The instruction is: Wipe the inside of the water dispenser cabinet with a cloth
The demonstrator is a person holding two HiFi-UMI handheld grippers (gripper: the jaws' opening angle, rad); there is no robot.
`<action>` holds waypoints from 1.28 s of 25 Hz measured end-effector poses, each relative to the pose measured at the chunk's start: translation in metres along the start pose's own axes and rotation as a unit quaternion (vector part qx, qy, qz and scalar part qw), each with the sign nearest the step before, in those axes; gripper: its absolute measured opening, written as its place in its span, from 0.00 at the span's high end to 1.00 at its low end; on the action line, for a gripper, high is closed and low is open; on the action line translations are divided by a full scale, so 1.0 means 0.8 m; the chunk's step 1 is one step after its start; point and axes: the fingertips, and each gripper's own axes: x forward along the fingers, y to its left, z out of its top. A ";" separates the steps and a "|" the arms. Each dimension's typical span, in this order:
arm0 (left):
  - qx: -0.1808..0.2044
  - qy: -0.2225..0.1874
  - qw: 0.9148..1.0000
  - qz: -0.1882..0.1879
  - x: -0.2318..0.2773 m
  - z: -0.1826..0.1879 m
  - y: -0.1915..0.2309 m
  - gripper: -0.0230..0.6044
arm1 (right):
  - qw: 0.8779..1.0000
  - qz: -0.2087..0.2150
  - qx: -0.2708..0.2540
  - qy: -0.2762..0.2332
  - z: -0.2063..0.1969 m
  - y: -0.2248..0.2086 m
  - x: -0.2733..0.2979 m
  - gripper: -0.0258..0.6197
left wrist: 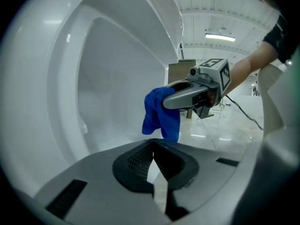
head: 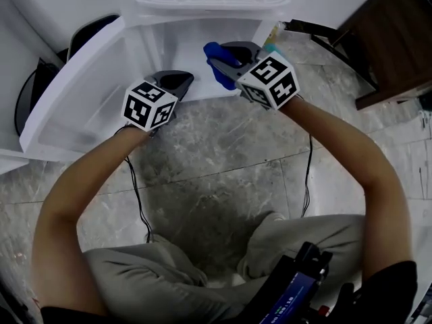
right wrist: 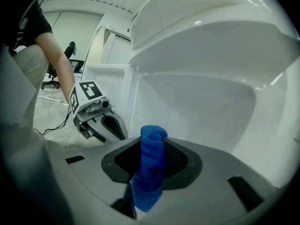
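**Left gripper [left wrist: 153, 146] empty, right gripper [right wrist: 152, 135] has the cloth at the cabinet mouth**

Left gripper's jaws are pressed together on nothing, and it hovers by the front edge of the water dispenser cabinet [head: 202, 25], beside its swung-out door [head: 74, 93]. To the right, the other gripper is clamped on the blue cloth [right wrist: 151, 168], held up at the opening. The cloth isn't visibly against any inner wall, so I'd judge the whole wipe still lies ahead.

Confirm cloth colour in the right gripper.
Plain blue; the cloth shows best in the right gripper view.
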 end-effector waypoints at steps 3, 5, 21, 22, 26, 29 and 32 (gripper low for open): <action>0.020 0.010 1.000 -0.004 0.004 -0.001 -0.003 0.95 | 1.000 0.007 0.022 0.013 -0.032 0.005 -0.012 0.80; 0.026 0.017 1.000 -0.002 0.003 -0.006 -0.003 0.95 | 0.999 0.017 0.035 0.022 -0.051 0.010 -0.013 0.80; 0.044 0.049 0.998 -0.015 0.008 -0.028 -0.017 0.95 | 0.998 0.042 0.013 0.043 -0.082 0.009 -0.008 0.80; 0.047 0.050 0.997 -0.017 0.010 -0.028 -0.019 0.95 | 0.998 0.043 0.012 0.043 -0.082 0.010 -0.008 0.80; 0.050 0.050 0.997 -0.019 0.011 -0.028 -0.022 0.95 | 0.998 0.046 0.006 0.044 -0.082 0.012 -0.006 0.80; 0.050 0.054 0.997 -0.019 0.009 -0.032 -0.021 0.95 | 0.998 0.051 0.006 0.043 -0.081 0.017 -0.005 0.80; 0.051 0.056 0.997 -0.019 0.008 -0.034 -0.019 0.95 | 0.998 0.056 0.002 0.043 -0.080 0.021 -0.006 0.80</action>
